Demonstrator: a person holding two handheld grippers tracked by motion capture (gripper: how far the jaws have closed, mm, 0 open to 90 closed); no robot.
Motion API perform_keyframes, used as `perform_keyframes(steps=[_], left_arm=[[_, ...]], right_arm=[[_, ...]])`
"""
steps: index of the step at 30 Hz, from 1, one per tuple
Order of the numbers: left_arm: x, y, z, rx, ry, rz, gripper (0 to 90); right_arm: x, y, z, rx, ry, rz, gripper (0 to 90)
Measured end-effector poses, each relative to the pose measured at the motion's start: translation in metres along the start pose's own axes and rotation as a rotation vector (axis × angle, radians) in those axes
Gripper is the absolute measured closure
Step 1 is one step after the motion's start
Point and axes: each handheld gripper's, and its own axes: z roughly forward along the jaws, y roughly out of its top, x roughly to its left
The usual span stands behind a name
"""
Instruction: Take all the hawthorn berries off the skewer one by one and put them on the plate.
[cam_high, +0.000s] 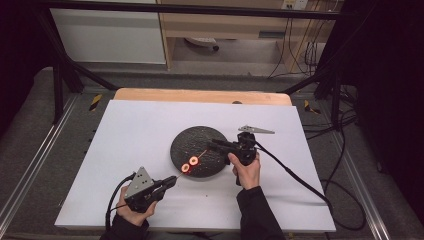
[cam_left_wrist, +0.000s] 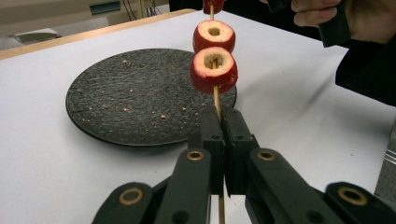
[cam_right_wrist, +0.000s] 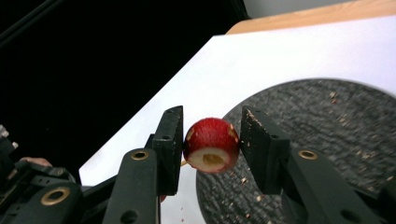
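While the white worktop (cam_high: 150, 150) carries a dark plate (cam_left_wrist: 140, 93) as crumb-catcher, the left hand-held gripper (cam_left_wrist: 223, 122) pinches a skewer (cam_left_wrist: 216, 98) of red fruit rings (cam_left_wrist: 214, 70) steady; the right hand-held gripper (cam_right_wrist: 210, 140), jaws spread, brackets another ring (cam_right_wrist: 211, 145), likely for pulling off.

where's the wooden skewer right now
In the left gripper view the skewer stands clamped in the left claw, two red fruit pieces threaded on it, above the dark plate's near edge.

A white sheet (cam_high: 150, 140) covers the wooden table (cam_high: 200, 95).
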Motion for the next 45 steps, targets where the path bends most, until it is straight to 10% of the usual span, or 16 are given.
perform_keyframes(steps=[6, 15, 27, 37, 45], left_arm=[[0.001, -0.001, 0.000, 0.006, 0.002, 0.000, 88.3], [0.002, -0.001, 0.000, 0.001, 0.009, -0.006, 88.3], [0.002, -0.001, 0.000, 0.001, 0.007, -0.004, 88.3], [0.006, -0.002, -0.002, 0.004, 0.021, -0.014, 88.3], [0.010, -0.002, -0.004, 0.001, 0.032, -0.026, 88.3]], right_arm=[[-0.007, 0.013, -0.005, -0.010, -0.028, -0.003, 63.3], [-0.009, 0.005, 0.004, 0.020, -0.001, -0.020, 41.3], [-0.011, -0.002, 0.011, 0.059, 0.037, -0.015, 61.2], [-0.024, 0.015, 0.007, 0.012, -0.054, -0.006, 61.7], [-0.046, 0.007, 0.029, 0.078, -0.166, -0.002, 61.6]])
